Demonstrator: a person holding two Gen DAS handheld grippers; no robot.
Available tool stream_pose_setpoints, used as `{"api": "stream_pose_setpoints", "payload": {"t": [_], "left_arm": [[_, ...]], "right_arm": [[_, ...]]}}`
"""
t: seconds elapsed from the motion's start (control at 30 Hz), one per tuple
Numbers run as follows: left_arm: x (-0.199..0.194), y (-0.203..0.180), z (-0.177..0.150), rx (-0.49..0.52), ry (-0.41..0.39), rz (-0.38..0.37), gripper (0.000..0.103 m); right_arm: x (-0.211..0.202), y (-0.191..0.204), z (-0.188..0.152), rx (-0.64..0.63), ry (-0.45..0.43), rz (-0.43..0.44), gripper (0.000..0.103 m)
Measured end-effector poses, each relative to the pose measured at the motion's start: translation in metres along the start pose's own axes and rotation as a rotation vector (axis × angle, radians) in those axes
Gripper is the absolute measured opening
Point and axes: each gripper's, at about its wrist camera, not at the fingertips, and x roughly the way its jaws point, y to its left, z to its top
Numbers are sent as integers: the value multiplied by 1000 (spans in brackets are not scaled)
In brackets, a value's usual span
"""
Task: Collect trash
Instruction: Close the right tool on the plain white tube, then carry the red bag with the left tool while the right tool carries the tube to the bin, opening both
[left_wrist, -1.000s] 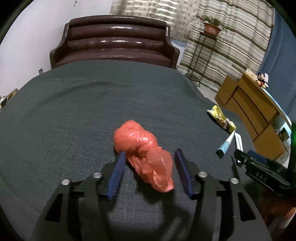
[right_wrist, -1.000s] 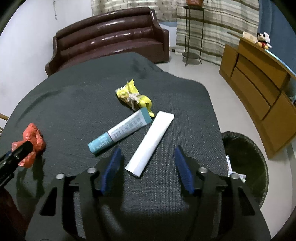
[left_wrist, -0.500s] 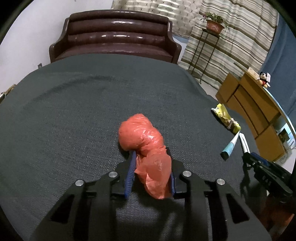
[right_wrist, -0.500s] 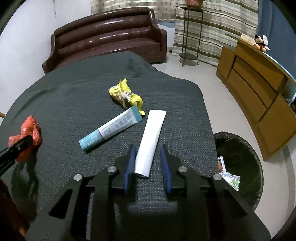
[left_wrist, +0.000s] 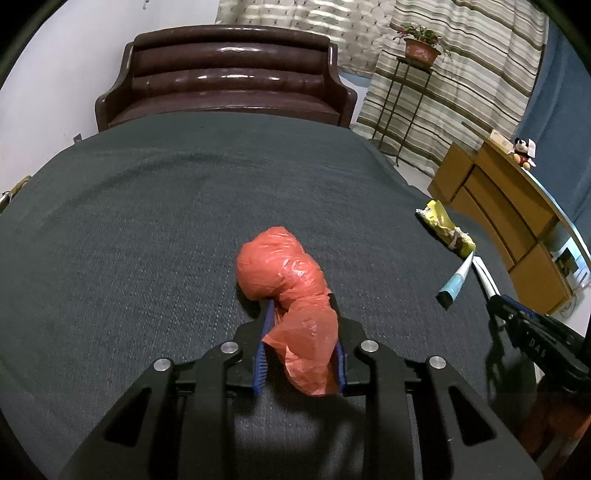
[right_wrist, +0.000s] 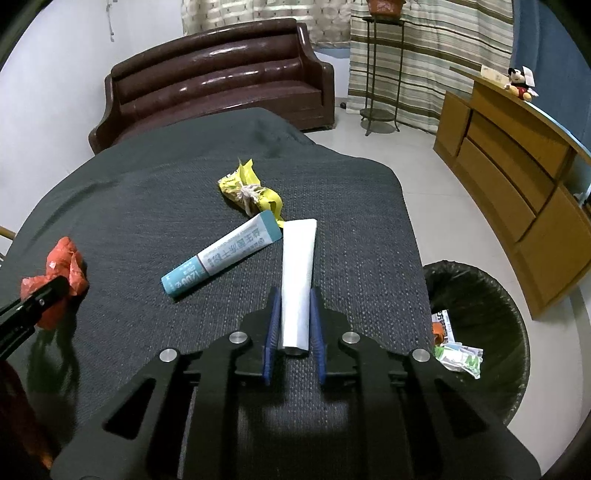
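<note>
**Both claws closed on their pickups**

Since the earlier frame, both of your claws have just been closing, each with a piece of trash between its pads. A second ago they stood wide, straddling the items; now each is clamped. Your left claw pinches the loose tail of the crumpled red plastic bag, and your right claw squeezes the near end of the white tube. Both items seem to lie on the worktop yet, so my read is that the grasp step is done and the lift is what comes next.

Materials, as seen:
- Red bag: thin, glossy, wrinkled film, bunched into a lump ahead of the pads. It will likely crush and could slip if only the tail is caught.
- White tube: smooth, flat-sided, tapering wider toward the far end, round at the gripped end.
- Worktop cover: dark grey woven cloth, coarse weave.
- Still to collect: a teal-and-white tube just beside the white one, and a crumpled yellow wrapper beyond it.
- The bin, lined in black, stands on the floor off the worktop's right edge, with scraps already inside.
</note>
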Motion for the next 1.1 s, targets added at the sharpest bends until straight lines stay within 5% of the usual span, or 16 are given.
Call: {"api": "stream_pose_setpoints", "payload": {"t": [0.47, 1.1], "left_arm": [[-20, -28, -4, 62, -31, -61, 25], [-25, -127, -15, 222, -55, -151, 25]], "right_arm": [[-26, -11, -9, 14, -46, 14, 15], [-59, -66, -16, 65, -118, -21, 15]]}}
